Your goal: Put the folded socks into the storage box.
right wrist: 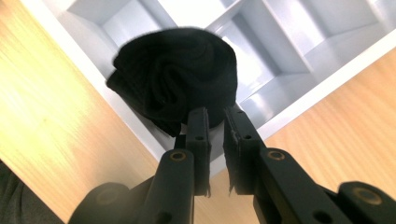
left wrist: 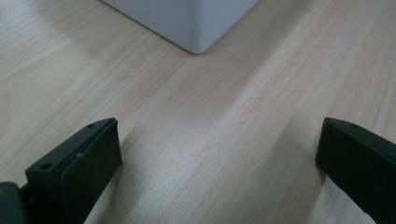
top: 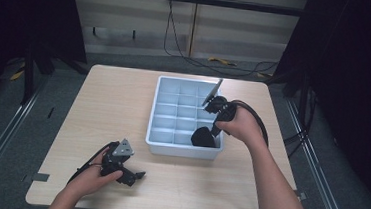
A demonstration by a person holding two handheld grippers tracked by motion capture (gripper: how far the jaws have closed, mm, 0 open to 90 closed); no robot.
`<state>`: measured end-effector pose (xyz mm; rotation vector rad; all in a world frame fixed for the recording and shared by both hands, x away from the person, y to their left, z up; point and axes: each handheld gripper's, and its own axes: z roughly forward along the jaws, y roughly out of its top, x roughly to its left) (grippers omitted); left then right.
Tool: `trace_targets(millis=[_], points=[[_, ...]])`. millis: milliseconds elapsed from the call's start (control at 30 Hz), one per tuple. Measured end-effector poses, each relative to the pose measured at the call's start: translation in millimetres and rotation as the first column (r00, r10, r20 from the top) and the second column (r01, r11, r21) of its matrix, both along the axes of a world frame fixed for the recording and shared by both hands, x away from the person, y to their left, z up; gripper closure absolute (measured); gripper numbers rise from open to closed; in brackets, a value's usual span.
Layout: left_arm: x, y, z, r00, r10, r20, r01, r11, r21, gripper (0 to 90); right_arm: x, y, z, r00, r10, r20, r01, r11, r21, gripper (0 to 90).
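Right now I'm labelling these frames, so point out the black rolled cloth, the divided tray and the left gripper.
black rolled cloth (right wrist: pixel 175 79), right gripper view, centre of the roll.
divided tray (top: pixel 153 117), high view, left outer wall.
left gripper (left wrist: pixel 219 163), left gripper view, midway between its open jaws.

Landmark: the divided tray (top: pixel 161 113) on the table (top: pixel 108 108).
Left of tray: a broad stretch of bare tabletop; a gripper could pass freely.
Near side of tray: an open strip of table; the left gripper (top: pixel 137 175) sits there, jaws wide apart with bare wood between them (left wrist: pixel 215 154).
Right of tray: a narrow margin, crossed by the person's right forearm (top: pixel 272 181).
Inside tray: most cells stand open; the near right corner cell is blocked by a rolled black cloth (right wrist: pixel 175 74).
Above that corner: the right gripper (right wrist: pixel 215 123), jaws nearly together, close against the cloth.
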<state>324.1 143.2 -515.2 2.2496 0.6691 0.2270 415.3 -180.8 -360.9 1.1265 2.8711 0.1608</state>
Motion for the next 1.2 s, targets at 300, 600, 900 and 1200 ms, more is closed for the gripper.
trace_targets(millis=[300, 600, 900, 1200], points=[[0.0, 0.1, 0.2, 1.0000, -0.001, -0.003, 0.001, 1.0000, 0.001, 0.0, 9.4, 19.1, 12.3, 0.9996, 0.024, 0.016, -0.024, 0.9997, 0.001, 80.6], [-0.1, -0.1, -0.2, 1.0000, 0.003, 0.001, -0.003, 1.0000, -0.002, 0.0, 8.2, 42.3, -5.0, 0.9985, 0.054, -0.004, -0.054, 0.9983, -0.022, 79.6], [-0.1, -0.2, -0.3, 1.0000, 0.003, 0.001, -0.003, 1.0000, -0.002, 0.0, 8.3, 44.4, -29.8, 0.9959, 0.085, -0.032, -0.087, 0.9938, -0.069, 83.6], [-0.1, -0.2, -0.4, 1.0000, 0.003, 0.003, -0.003, 1.0000, -0.002, 0.0, 6.4, 39.4, -45.9, 0.9981, 0.049, -0.037, -0.051, 0.9977, -0.044, 88.8]])
